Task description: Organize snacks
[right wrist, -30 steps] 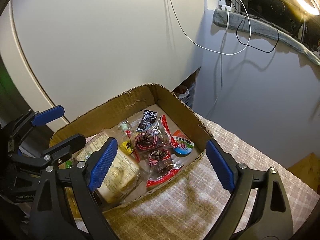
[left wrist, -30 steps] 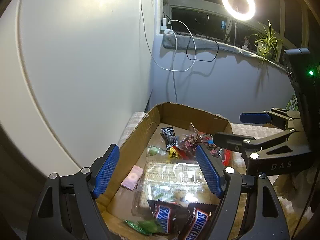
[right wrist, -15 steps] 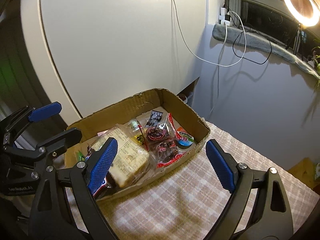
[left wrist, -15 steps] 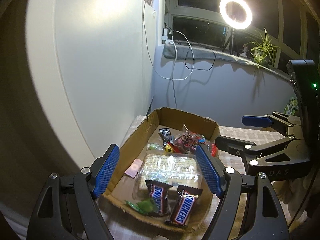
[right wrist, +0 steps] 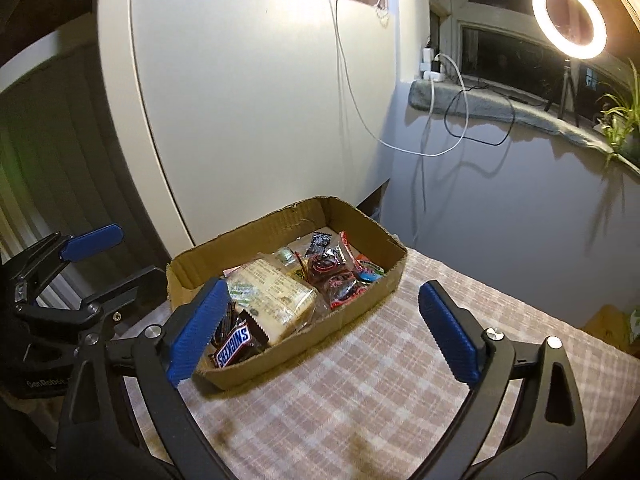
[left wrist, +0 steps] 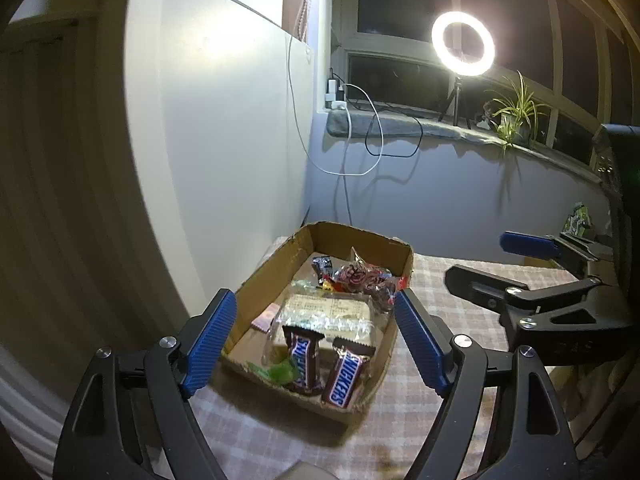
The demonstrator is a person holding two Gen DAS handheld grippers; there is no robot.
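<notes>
The left gripper (left wrist: 316, 338) has its jaws spread wide with nothing between the blue pads; they hang in the air short of the cardboard box (left wrist: 260, 280). The right gripper (right wrist: 326, 328) has just been opening its jaws further, and they too stand wide apart and empty, above the checked tablecloth (right wrist: 360, 380) in front of the box.

The box sits at the far left corner of the table, against the white panel (right wrist: 260, 100). At its near end lie two Snickers bars (left wrist: 344, 376) side by side, with a green sweet (left wrist: 280, 372) just left of them. Behind them is a large clear-wrapped pack of crackers (left wrist: 332, 312), and a small pink packet (left wrist: 266, 316) lies by the left wall of the box. The far end holds red-wrapped snacks (right wrist: 340, 284) and a small black packet (left wrist: 323, 266).

Beyond the table a ring light (left wrist: 463, 43) and a potted plant (left wrist: 516, 116) stand on the window sill, with white and black cables (left wrist: 360, 140) hanging from it.
</notes>
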